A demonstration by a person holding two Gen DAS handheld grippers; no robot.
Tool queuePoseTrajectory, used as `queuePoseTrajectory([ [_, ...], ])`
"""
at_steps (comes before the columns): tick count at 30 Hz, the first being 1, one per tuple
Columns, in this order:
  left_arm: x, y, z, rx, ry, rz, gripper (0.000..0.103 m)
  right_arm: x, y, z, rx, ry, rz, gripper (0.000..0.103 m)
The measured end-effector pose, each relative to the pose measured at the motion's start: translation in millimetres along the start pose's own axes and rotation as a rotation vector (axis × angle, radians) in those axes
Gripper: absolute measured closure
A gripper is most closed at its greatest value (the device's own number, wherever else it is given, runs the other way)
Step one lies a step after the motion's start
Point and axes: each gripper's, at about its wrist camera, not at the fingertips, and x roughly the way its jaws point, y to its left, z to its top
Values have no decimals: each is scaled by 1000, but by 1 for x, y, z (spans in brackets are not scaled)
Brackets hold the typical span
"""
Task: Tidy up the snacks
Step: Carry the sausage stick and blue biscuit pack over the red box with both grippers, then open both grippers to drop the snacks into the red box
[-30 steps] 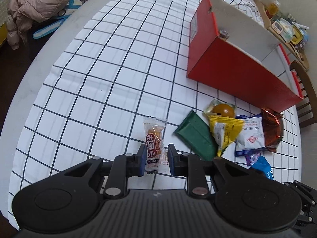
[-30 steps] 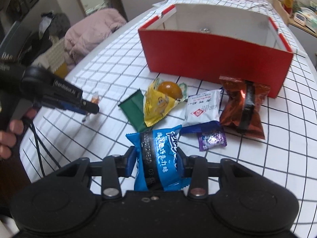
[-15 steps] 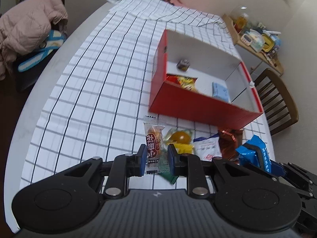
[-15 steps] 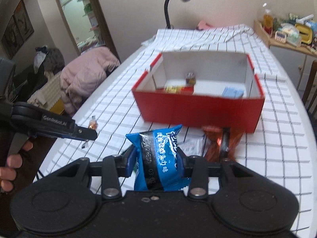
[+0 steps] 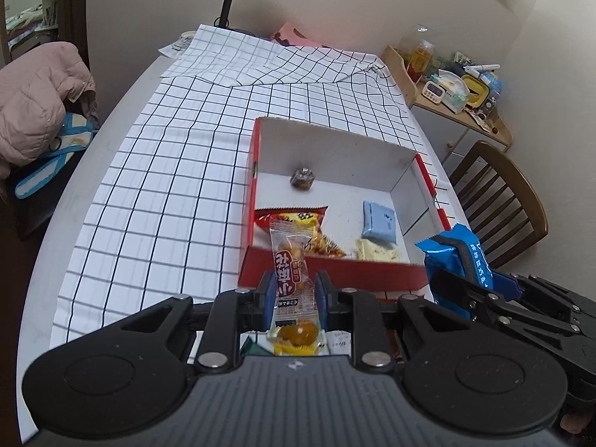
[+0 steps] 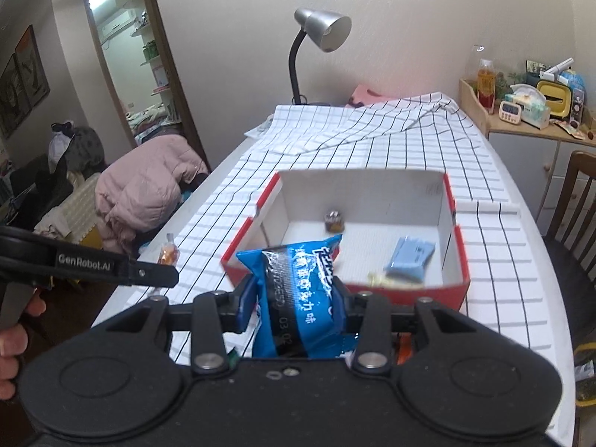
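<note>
My left gripper (image 5: 292, 294) is shut on a small clear snack packet (image 5: 292, 260) with orange contents, held in the air before the near wall of the red box (image 5: 335, 270). My right gripper (image 6: 294, 298) is shut on a blue snack bag (image 6: 298, 290), also lifted in front of the red box (image 6: 409, 292). The blue bag (image 5: 456, 260) shows at the right of the left wrist view. Inside the box lie a red-yellow packet (image 5: 298, 219), a light blue packet (image 5: 378, 219), a pale packet (image 5: 376, 251) and a small dark sweet (image 5: 302, 178).
A checked cloth (image 5: 167, 193) covers the table. A desk lamp (image 6: 316, 44) stands at the far end. A wooden chair (image 5: 499, 201) is on the right, a pink jacket (image 6: 145, 193) on the left. More snacks lie on the cloth under the grippers, mostly hidden.
Both grippers have risen from the cloth with their packets and tilted up. The box's inside has come into view, and the loose snacks have dropped below the grippers.
</note>
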Motion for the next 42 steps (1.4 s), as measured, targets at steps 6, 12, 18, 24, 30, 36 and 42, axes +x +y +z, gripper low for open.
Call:
queuePoseTrajectory([
  [6, 29, -10, 33, -9, 25, 2, 81, 24, -23, 21, 27, 12, -24, 63],
  [12, 62, -22, 58, 9, 52, 24, 81, 57, -51, 36, 55, 43, -49, 63],
  [18, 98, -30, 71, 14, 101, 37, 81, 90, -74, 42, 76, 89, -78, 63],
  [24, 129, -33, 75, 22, 149, 56, 81, 122, -88, 40, 74, 146, -86, 63],
  [30, 152, -29, 71, 20, 193, 76, 81, 145, -93, 33, 62, 209, -91, 63],
  [36, 163, -20, 66, 6, 220, 89, 81, 159, -93, 25, 44, 261, -82, 62],
  [42, 161, -16, 62, -3, 222, 81, 81, 160, -95, 22, 47, 266, -68, 62],
])
